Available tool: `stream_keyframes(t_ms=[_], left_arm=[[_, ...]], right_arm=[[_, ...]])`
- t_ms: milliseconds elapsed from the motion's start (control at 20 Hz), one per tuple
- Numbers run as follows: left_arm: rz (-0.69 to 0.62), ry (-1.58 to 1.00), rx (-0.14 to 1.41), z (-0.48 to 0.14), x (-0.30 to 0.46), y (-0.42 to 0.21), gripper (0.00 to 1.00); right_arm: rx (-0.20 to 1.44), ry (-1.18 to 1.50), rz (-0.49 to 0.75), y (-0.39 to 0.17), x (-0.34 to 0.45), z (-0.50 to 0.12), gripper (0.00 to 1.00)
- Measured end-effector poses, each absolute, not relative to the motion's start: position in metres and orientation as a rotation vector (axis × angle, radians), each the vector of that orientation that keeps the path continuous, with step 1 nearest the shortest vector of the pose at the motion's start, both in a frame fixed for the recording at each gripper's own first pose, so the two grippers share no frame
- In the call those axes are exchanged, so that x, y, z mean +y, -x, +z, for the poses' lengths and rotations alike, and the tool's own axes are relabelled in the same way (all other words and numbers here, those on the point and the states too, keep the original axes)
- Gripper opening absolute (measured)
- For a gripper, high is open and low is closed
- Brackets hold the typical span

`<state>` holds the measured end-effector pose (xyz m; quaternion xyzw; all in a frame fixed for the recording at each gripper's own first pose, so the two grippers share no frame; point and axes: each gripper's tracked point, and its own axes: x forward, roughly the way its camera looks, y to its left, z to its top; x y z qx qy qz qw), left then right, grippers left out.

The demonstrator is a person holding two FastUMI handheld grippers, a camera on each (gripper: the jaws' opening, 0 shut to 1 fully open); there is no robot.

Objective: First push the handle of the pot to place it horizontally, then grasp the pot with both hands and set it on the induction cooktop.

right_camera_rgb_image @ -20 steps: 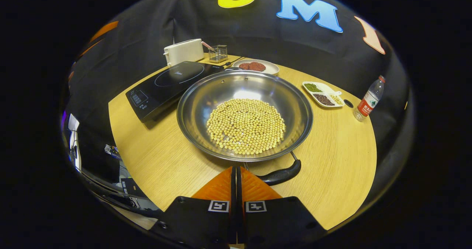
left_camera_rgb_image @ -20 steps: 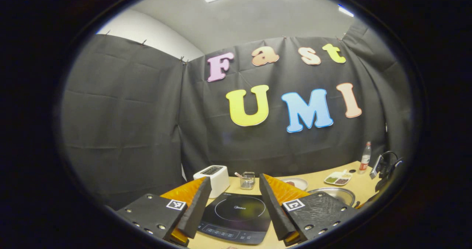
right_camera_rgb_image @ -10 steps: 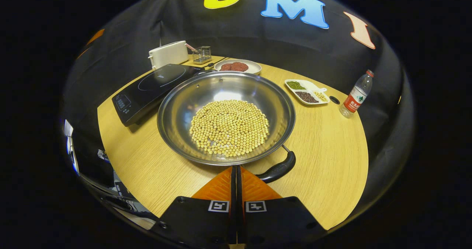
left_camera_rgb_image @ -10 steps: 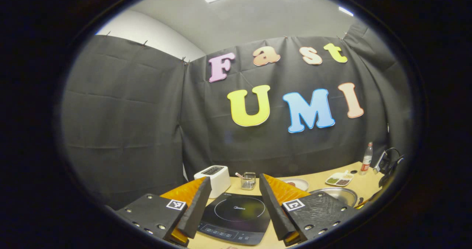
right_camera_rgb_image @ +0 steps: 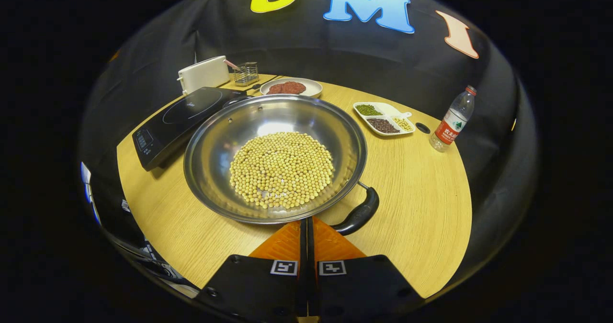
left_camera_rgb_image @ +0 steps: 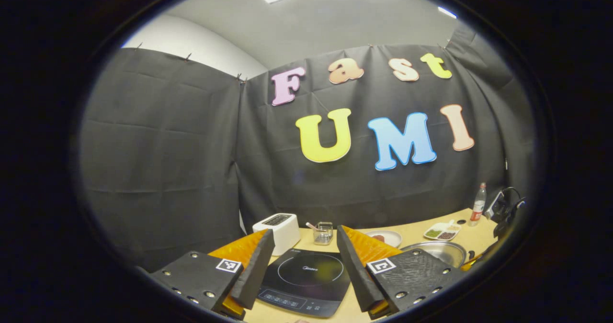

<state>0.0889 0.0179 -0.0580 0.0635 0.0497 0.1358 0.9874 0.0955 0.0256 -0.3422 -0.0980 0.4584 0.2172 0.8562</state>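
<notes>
In the left gripper view my left tool gapes wide above the cooktop, holding nothing; the pot sits off to its right on the tabletop.

In the right gripper view my right tool is pinched closed and empty, tips just beside the handle. A hard shove could slide the pot against the cooktop or slosh out beans.

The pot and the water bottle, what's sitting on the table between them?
In the right gripper view, a divided dish of beans lies between the pot and the water bottle, with a small dark hole beside it.
</notes>
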Motion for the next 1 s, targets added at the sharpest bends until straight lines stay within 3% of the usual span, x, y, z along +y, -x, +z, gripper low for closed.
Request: stream_keyframes(t_ms=[1000], left_arm=[[0.299, -0.157, 0.125, -0.072, -0.018, -0.100, 0.77]], right_arm=[[0.855, 0.188, 0.373, -0.166, -0.001, -0.352, 0.02]])
